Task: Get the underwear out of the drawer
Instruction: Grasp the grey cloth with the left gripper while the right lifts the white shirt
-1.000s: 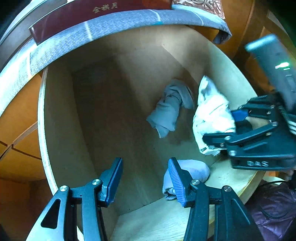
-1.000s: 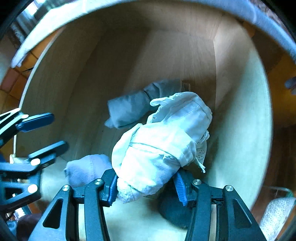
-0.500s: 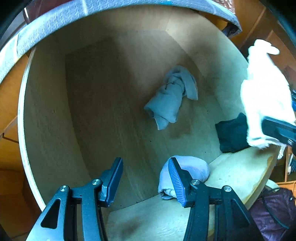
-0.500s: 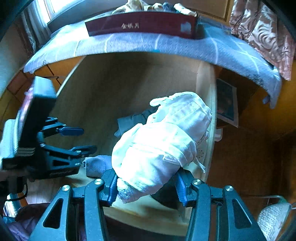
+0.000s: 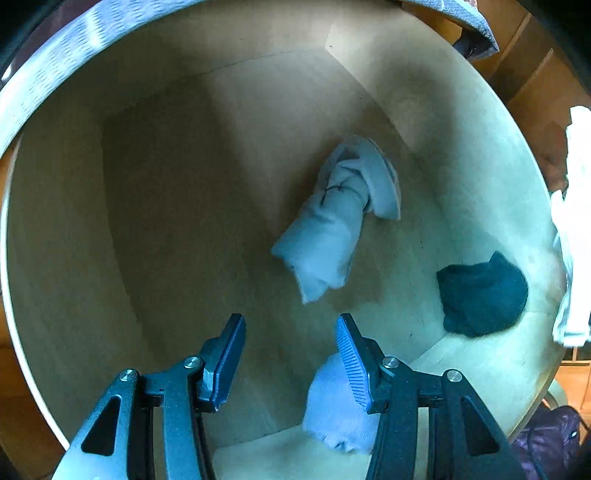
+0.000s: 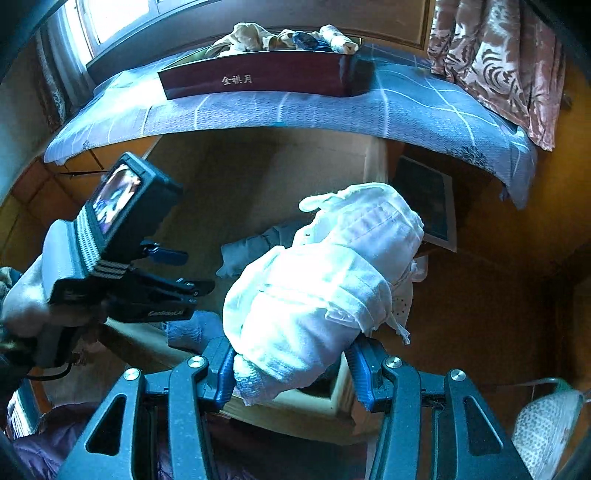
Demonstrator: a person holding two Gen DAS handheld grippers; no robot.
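The right gripper [image 6: 291,373] is clamped on the white underwear [image 6: 314,280]. The left gripper [image 5: 290,363] hangs open over the drawer [image 5: 480,122]. Loose overhanging fabric may slip free.

Drawer [image 5: 461,122] left half bare, grey roll [image 5: 328,229] mid-floor, dark bundle [image 5: 484,295] at right wall, pale bundle [image 5: 332,406] front.

I am seeing daylight coming through a window [image 6: 110,22] behind a bed covered in a blue checked sheet [image 6: 332,110]; a patterned pink curtain [image 6: 498,62] is hanging right, above orange-brown wooden flooring [image 6: 498,295].
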